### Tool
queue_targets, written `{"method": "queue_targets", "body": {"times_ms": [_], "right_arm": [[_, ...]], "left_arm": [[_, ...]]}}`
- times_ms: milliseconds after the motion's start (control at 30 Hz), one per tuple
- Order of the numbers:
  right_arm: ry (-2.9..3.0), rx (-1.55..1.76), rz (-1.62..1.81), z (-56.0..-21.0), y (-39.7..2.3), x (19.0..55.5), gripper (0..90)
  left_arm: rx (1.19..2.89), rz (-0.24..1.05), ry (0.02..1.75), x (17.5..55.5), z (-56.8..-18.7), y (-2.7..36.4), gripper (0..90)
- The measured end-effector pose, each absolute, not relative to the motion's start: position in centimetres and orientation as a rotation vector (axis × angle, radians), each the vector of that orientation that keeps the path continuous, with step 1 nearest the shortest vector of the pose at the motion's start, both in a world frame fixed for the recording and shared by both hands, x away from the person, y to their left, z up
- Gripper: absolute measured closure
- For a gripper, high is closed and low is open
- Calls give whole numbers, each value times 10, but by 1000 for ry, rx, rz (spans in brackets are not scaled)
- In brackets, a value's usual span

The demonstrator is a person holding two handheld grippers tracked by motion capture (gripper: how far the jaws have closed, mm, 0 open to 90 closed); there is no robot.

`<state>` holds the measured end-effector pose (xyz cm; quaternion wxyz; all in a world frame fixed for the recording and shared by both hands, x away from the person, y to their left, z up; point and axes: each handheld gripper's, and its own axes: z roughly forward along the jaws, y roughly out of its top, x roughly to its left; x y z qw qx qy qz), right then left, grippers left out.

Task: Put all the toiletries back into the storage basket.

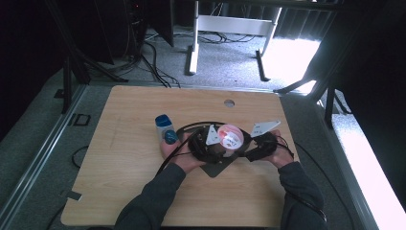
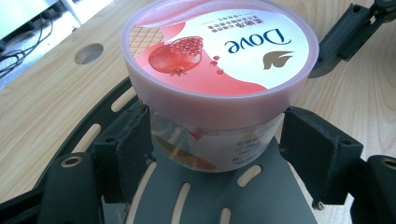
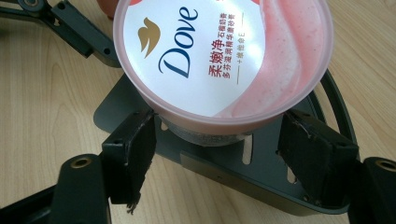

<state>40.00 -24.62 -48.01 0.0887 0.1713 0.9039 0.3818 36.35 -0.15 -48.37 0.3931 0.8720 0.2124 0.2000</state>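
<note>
Dove jar (image 2: 219, 74) upright on slotted plate (image 2: 261, 196): left gripper (image 2: 217, 140) jaws grip body under lid; right gripper (image 3: 215, 140) jaws open, flanking it.

Dim surroundings, window glare, sharp close-ups

Non-task items on & around table.
Blue bottle (image 1: 165, 129) is laid on wooden table (image 1: 129, 158), left of centre; cable hole (image 1: 229, 103) near far edge; white desk frame (image 1: 230, 26) is seen beyond.
</note>
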Motion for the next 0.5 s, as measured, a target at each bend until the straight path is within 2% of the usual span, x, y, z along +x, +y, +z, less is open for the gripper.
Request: {"method": "queue_targets", "body": {"times_ms": [500], "right_arm": [[2707, 568, 1136, -488, -254, 410, 278]], "left_arm": [[2199, 514, 543, 373, -493, -11, 258]]}}
